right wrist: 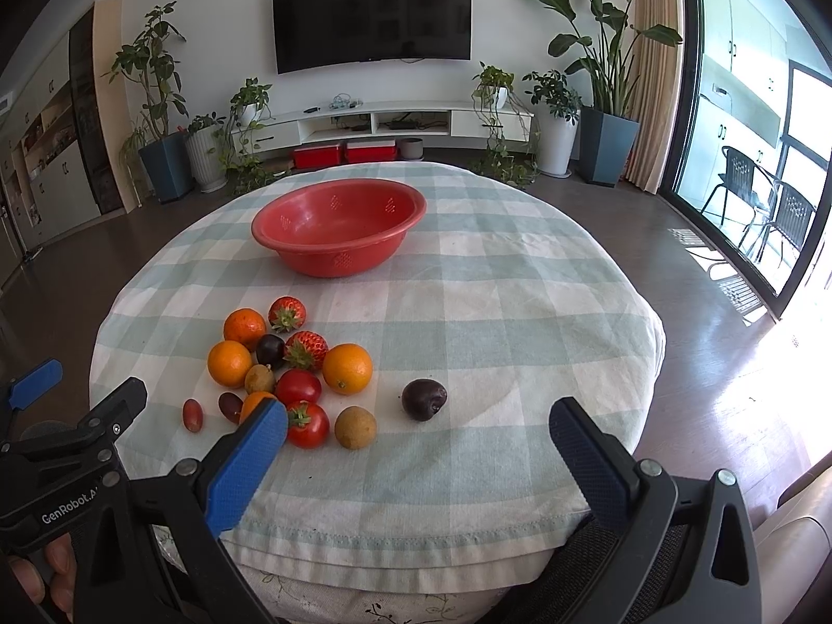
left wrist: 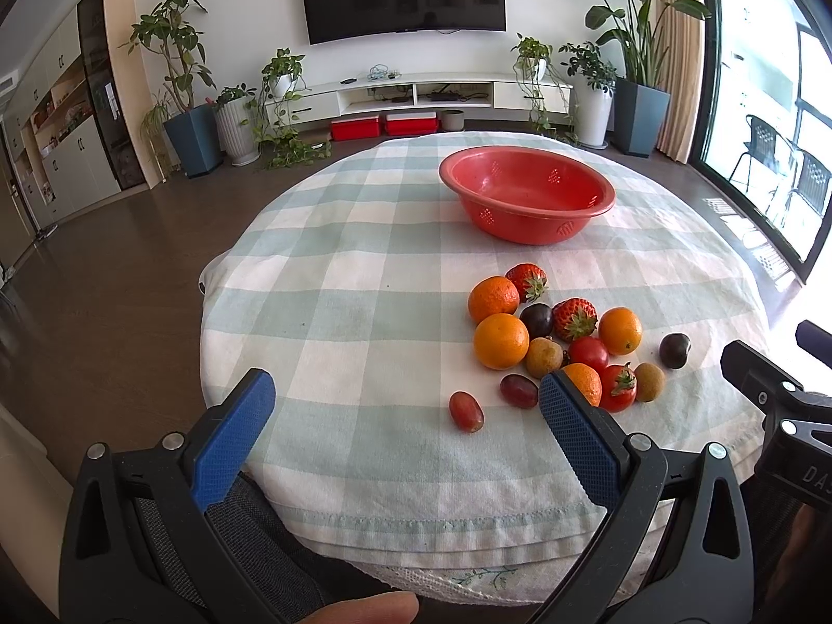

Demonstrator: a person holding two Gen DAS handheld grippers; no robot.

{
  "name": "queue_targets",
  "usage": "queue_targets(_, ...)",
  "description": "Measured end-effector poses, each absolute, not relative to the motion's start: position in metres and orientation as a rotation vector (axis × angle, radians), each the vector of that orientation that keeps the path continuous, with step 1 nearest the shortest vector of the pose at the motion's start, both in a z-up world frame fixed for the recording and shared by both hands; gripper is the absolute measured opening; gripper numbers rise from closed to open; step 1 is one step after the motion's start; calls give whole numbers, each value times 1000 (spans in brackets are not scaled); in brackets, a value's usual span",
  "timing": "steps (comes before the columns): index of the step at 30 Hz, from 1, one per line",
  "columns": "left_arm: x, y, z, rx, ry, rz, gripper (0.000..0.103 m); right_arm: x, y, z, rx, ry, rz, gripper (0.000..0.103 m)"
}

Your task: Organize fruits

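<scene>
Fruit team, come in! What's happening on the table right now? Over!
Left hand-held gripper open, right hand-held gripper open, both empty. Red plastic colander bowl empty; mixed fruit pile on checked tablecloth. Path clear.

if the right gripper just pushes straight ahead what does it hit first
Probably nothing at first: between the open right gripper fingers lies bare tablecloth. The dark plum sits just left of centre and could be clipped; depth is unclear.
</scene>
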State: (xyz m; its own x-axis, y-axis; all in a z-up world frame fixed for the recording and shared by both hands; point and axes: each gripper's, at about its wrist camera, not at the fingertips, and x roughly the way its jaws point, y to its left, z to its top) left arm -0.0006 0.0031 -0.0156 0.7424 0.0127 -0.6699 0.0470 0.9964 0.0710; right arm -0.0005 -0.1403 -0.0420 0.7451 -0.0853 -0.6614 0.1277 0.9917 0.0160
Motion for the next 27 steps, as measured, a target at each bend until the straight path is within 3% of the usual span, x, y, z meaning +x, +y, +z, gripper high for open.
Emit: queue_targets(27, 3, 25, -22, 33, 752, -34, 103, 1, -141, -42, 64, 722, -118, 103)
